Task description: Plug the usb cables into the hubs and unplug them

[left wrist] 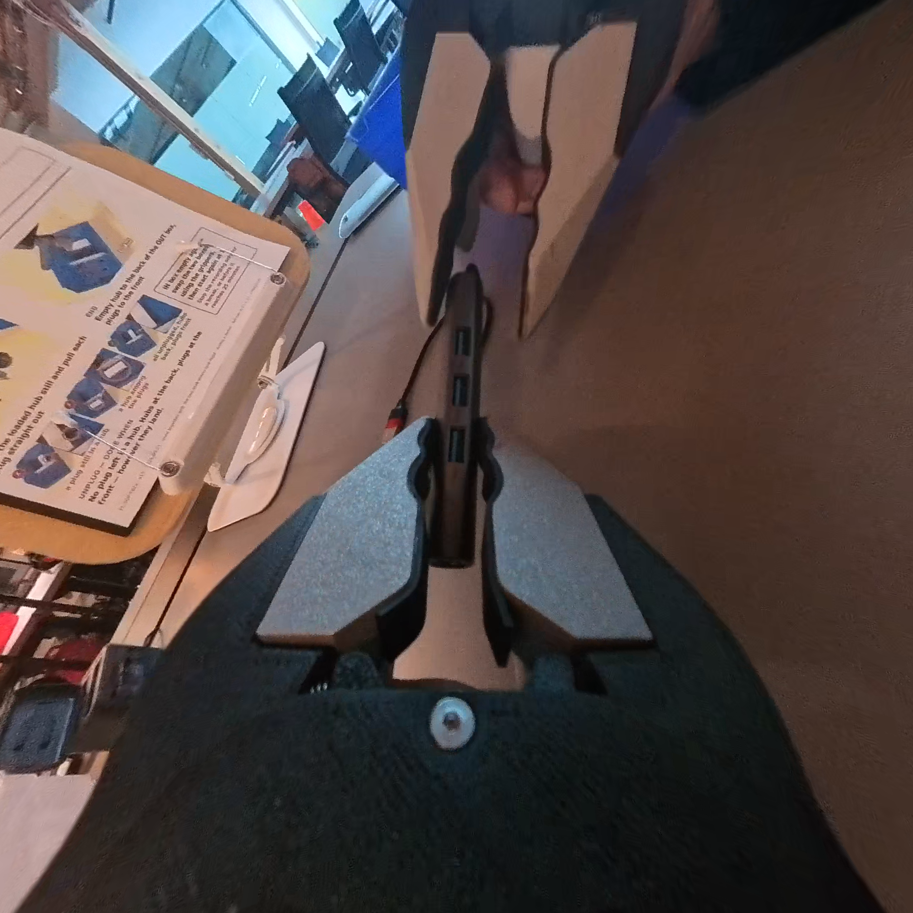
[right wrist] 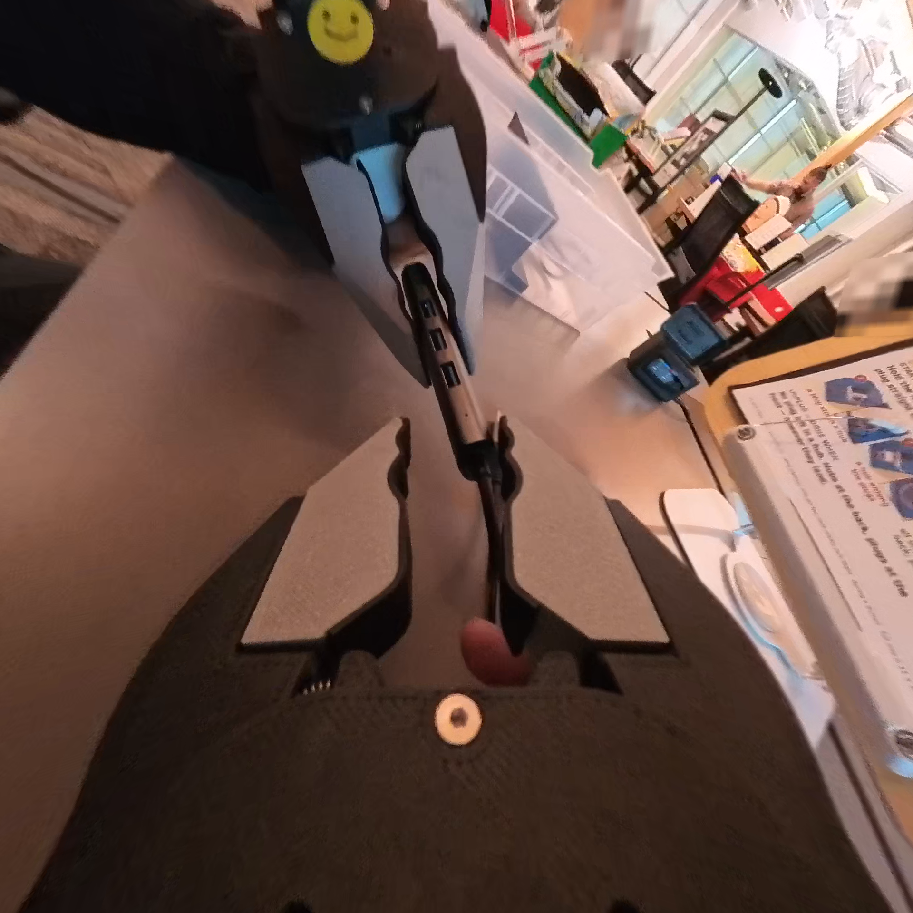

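Note:
A slim dark grey USB hub [left wrist: 459, 380] with three blue ports is held in the air over the tan table [left wrist: 716, 395]. My left gripper [left wrist: 454, 430] is shut on its near end. My right gripper [left wrist: 477, 326] faces it, jaws apart, around the hub's far end, where its black cable leaves. In the right wrist view the hub [right wrist: 467, 415] lies against the right finger of my open right gripper [right wrist: 452, 432], and its cable runs back between the jaws. The left gripper [right wrist: 444, 375] clamps the hub's other end. A red-tipped cable plug [left wrist: 395, 420] hangs left of the hub.
A printed instruction sheet on a wooden board [left wrist: 123, 346] stands to the left on a white stand base [left wrist: 267, 444], and also shows in the right wrist view [right wrist: 840, 469]. A blue bin [left wrist: 380, 113], a clear plastic box [right wrist: 543, 222] and a blue-black device [right wrist: 677, 351] sit farther back. My left and right fingertips are right by each other.

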`<state>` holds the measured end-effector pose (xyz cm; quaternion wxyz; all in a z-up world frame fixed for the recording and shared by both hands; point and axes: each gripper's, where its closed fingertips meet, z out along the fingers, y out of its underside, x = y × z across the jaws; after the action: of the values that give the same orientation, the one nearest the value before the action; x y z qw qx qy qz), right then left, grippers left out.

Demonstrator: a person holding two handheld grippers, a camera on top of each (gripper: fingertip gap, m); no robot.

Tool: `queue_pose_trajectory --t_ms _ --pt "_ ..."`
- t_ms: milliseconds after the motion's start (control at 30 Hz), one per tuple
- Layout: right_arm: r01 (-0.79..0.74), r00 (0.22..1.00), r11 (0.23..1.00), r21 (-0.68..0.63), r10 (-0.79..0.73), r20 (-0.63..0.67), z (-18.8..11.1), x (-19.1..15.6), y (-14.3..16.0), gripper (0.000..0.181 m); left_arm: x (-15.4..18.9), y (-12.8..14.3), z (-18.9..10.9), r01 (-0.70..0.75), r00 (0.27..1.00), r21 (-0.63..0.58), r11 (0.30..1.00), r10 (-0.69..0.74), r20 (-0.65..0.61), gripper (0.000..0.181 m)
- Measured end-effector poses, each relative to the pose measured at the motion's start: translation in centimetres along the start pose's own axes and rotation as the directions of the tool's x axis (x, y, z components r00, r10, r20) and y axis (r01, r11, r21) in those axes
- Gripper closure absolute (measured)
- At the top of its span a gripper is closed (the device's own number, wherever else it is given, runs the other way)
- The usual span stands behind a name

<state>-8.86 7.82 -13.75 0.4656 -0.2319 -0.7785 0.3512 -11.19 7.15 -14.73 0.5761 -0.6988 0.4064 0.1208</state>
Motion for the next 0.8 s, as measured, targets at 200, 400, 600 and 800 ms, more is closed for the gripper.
queue_pose_trajectory --t_ms 200,400,600,800 --pt "0.089 0.996 0.995 -0.037 -0.089 0.003 0.9 -0.8 0.2 0.167 1.1 0.0 0.4 -0.052 0.998 -0.019 0.998 0.051 -0.029 0.167" --pt "0.103 0.995 0.993 0.053 -0.102 -0.013 0.0 -0.2 -0.9 0.169 -0.5 -0.6 -0.7 0.045 0.999 0.058 0.997 -0.045 0.009 0.159" --pt "0.125 0.991 0.987 0.104 -0.129 0.041 -0.3 -1.3 -1.5 0.169 1.0 -0.8 -0.4 0.029 0.998 0.057 0.998 -0.025 -0.057 0.163" --pt "0.068 0.993 0.989 0.128 -0.079 0.083 -0.2 -1.1 -1.4 0.167 1.4 -1.2 -0.8 0.008 0.996 0.057 0.998 -0.003 -0.085 0.167"
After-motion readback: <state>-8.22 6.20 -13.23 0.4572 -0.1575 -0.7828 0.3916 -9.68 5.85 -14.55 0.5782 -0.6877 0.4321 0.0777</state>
